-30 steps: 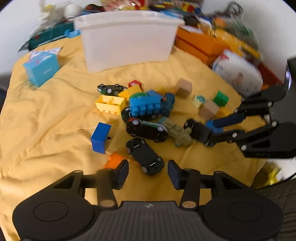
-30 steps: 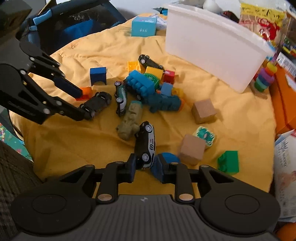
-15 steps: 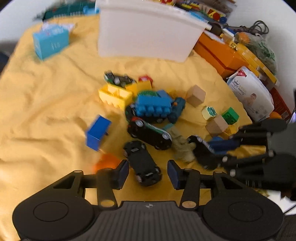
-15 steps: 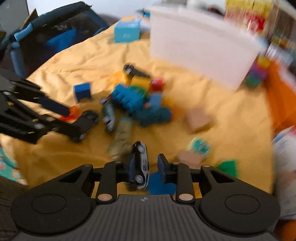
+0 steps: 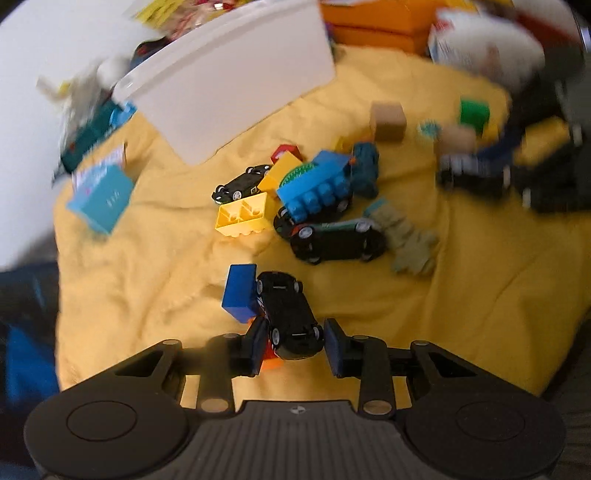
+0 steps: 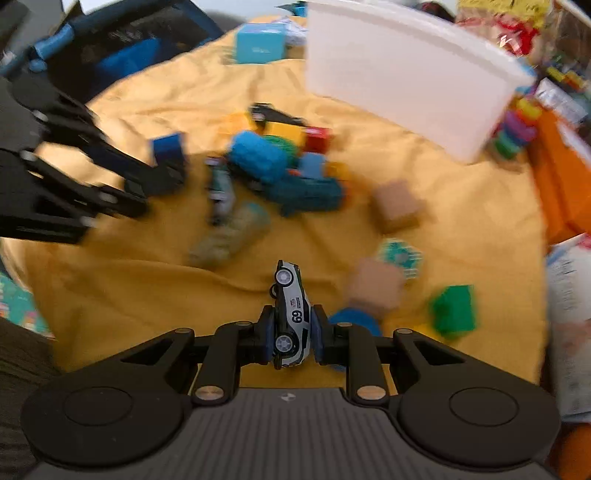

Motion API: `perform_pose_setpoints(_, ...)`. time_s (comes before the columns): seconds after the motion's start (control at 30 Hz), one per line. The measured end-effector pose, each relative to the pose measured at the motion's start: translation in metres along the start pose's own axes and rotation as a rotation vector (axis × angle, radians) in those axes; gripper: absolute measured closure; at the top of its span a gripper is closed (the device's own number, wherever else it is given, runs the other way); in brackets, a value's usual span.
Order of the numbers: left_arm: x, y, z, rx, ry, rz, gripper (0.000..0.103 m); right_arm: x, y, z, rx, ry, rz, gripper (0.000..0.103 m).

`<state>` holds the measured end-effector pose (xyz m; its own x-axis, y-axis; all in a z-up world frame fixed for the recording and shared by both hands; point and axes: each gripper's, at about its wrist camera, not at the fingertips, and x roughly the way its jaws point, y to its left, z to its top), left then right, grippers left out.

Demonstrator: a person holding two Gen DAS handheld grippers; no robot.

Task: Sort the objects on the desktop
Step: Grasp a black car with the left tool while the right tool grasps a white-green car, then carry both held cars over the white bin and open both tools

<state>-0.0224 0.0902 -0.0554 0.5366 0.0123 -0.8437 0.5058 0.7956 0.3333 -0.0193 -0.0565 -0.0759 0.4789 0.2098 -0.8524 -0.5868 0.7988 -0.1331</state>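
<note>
Toy cars and building bricks lie scattered on a yellow cloth (image 5: 147, 280). My left gripper (image 5: 293, 345) has its jaws around a black toy car (image 5: 288, 314); the left pad touches it, a small gap shows at the right pad. A blue brick (image 5: 240, 291) and an orange piece (image 5: 271, 360) lie beside that car. My right gripper (image 6: 293, 334) is shut on a white and black toy car marked 69 (image 6: 291, 314), held on its side above the cloth. A white bin (image 5: 229, 81) stands at the back; it also shows in the right wrist view (image 6: 406, 74).
A pile holds a yellow brick (image 5: 243, 214), a large blue brick (image 5: 317, 184), another dark car (image 5: 336, 240) and a grey-green figure (image 5: 406, 240). Wooden cubes (image 6: 397, 205) and a green brick (image 6: 454, 310) lie right. A teal box (image 5: 103, 195) sits left. Orange boxes (image 5: 369, 22) line the back.
My right gripper has closed on the 69 car and lifted it off the cloth. My left gripper has moved forward so the black car sits between its jaws, which have narrowed.
</note>
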Motion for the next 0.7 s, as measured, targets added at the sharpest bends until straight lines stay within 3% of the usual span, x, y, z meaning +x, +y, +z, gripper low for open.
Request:
perform_pose_setpoints(0.13,0.003,-0.022,0.003,0.127,-0.004,0.039,0.066,0.002,0.014,0.002,-0.132,-0.015,-0.108,0.080)
perform_pose_setpoints(0.23,-0.005,-0.042,0.000,0.220,-0.061,0.029,0.055,0.001,0.029,-0.005,-0.216,-0.030,-0.134,0.079)
perform_pose_setpoints(0.3,-0.010,-0.050,-0.003,0.243,-0.095,0.013,0.053,-0.005,0.033,-0.009,-0.231,-0.063,-0.117,0.071)
perform_pose_setpoints(0.43,-0.017,-0.042,0.003,0.136,-0.122,-0.071,0.052,-0.018,0.028,-0.011,-0.177,-0.112,-0.015,0.069)
perform_pose_setpoints(0.63,-0.020,-0.036,0.005,-0.046,-0.113,-0.304,0.052,-0.023,0.031,-0.015,-0.141,-0.111,0.092,0.067)
perform_pose_setpoints(0.7,-0.022,-0.038,0.003,-0.069,-0.114,-0.298,0.052,-0.024,0.032,-0.014,-0.146,-0.106,0.097,0.067)
